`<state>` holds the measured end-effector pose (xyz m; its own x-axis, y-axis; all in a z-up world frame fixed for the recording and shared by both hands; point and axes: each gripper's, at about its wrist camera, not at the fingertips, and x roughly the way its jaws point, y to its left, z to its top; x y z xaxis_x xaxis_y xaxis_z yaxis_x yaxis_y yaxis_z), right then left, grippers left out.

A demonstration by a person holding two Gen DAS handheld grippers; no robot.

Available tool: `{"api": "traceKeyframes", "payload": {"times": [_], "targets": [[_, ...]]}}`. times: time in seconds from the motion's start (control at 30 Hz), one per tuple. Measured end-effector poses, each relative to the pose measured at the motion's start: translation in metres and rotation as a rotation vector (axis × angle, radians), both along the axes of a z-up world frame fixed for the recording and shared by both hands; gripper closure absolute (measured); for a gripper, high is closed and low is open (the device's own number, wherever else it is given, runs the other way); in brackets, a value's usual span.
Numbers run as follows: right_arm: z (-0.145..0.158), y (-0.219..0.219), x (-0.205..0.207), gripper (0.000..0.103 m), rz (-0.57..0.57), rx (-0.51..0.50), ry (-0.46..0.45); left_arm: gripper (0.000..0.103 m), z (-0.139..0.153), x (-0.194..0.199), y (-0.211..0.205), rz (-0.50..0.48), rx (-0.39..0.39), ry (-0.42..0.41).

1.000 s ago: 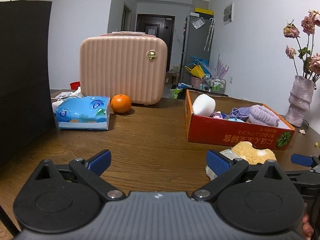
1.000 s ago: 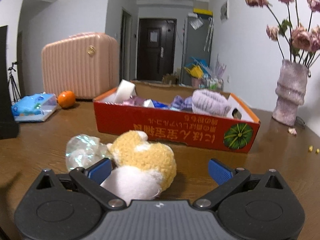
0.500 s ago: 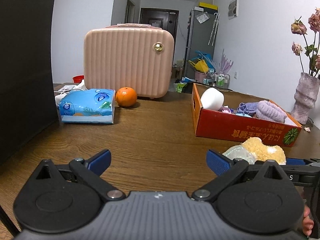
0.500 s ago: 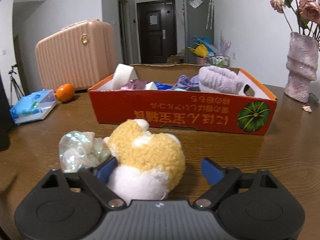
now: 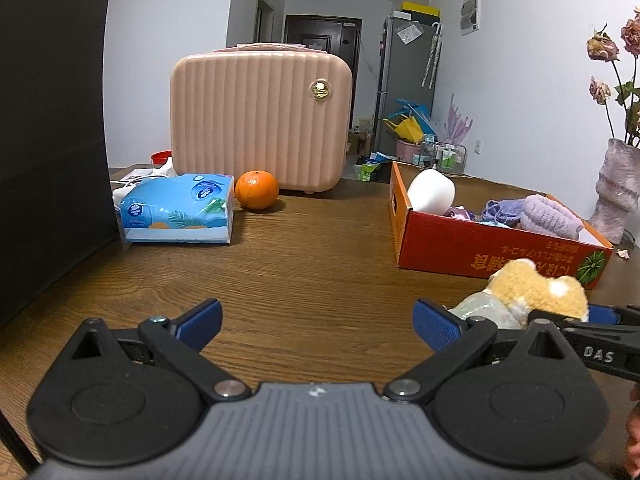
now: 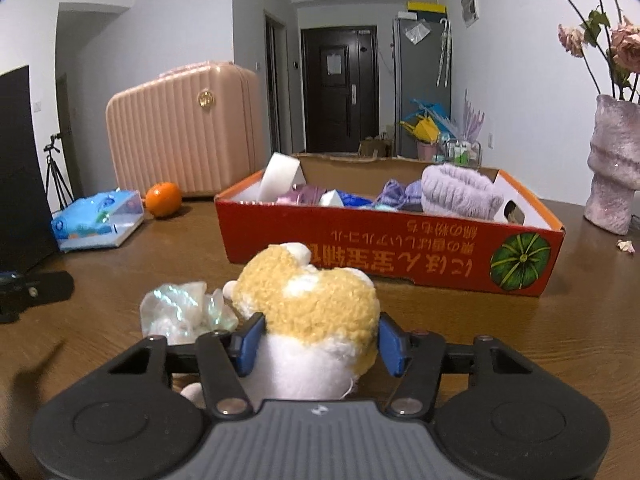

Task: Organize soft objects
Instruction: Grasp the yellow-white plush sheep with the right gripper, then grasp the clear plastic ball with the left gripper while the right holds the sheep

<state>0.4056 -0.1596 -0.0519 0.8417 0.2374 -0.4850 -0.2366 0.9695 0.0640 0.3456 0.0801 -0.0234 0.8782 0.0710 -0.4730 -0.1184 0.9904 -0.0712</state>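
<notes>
A yellow and white plush toy (image 6: 308,304) lies on the wooden table in front of the red cardboard box (image 6: 400,248). My right gripper (image 6: 320,344) has its jaws closing around the toy's body, and both blue pads touch its sides. A crumpled iridescent wrap (image 6: 180,312) sits just left of the toy. In the left wrist view the plush toy (image 5: 536,288) shows at lower right. My left gripper (image 5: 318,320) stands open over bare table, holding nothing. The box holds a purple knitted piece (image 6: 460,196) and a white sponge block (image 6: 280,176).
A pink suitcase (image 5: 260,116) stands at the back, with an orange (image 5: 256,190) and a blue tissue pack (image 5: 178,214) in front of it. A black panel (image 5: 48,128) rises at the left. A lilac vase (image 6: 612,164) with dried flowers stands to the right of the box.
The right gripper's jaws have drawn in from wide open until the pads meet the plush toy. The left gripper stays open and about where it was.
</notes>
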Motion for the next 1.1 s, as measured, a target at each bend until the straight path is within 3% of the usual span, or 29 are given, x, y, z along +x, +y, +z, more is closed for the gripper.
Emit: {"api": "traceKeyframes", "payload": {"times": [0.43, 1.1], "targets": [[0.012, -0.032, -0.006, 0.045, -0.04, 0.052, -0.045, 0.0, -0.003, 0.004, -0.007, 0.034, -0.02, -0.021], [0.017, -0.102, -0.006, 0.045, -0.122, 0.057, -0.092, 0.0, -0.013, 0.015, -0.095, -0.099, 0.018, 0.015]]}}
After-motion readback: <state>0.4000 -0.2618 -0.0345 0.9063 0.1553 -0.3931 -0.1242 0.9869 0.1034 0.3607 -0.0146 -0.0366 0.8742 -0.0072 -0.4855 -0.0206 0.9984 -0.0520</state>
